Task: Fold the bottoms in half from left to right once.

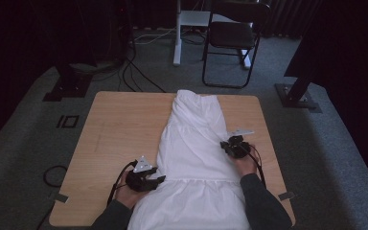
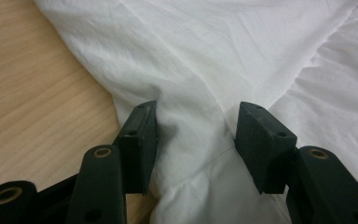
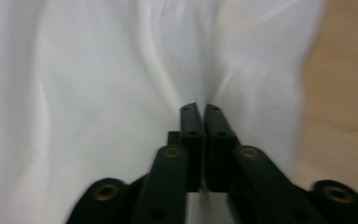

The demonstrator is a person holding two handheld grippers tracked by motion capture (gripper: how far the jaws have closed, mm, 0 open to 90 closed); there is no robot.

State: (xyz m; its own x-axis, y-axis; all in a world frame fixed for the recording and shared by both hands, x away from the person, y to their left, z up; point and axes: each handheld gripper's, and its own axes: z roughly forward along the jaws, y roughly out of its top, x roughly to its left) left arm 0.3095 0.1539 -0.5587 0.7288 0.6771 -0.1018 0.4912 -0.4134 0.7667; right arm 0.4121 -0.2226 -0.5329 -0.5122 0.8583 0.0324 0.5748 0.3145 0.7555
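A white garment point(image 1: 194, 143) lies lengthwise down the middle of the wooden table point(image 1: 120, 129), its far end near the back edge and its near end running over the front edge toward the person.

At the left, the high view shows the left gripper point(image 1: 149, 178) at the garment's left edge, close to the front of the table, held from below by a sleeved hand point(image 1: 127, 194). The left gripper view adds what the high view cannot: its jaws are spread wide, with a raised fold of the white garment point(image 2: 191, 116) lying between them and bare wood just beside the left jaw. The cloth appears to touch the inner face of the left jaw.

To the left of the garment, a broad strip of table stands bare from front to back; on the right side the bare strip is narrower.

At the right, the high view shows the right gripper point(image 1: 231, 145) on the garment's right edge, about halfway up the table, with the other hand point(image 1: 245, 165) behind it. The right gripper view is blurred; there the jaws are pressed together over the white garment point(image 3: 98, 93), with a little cloth seemingly pinched at their tips, and wood at the far right.

No writing or label can be read.
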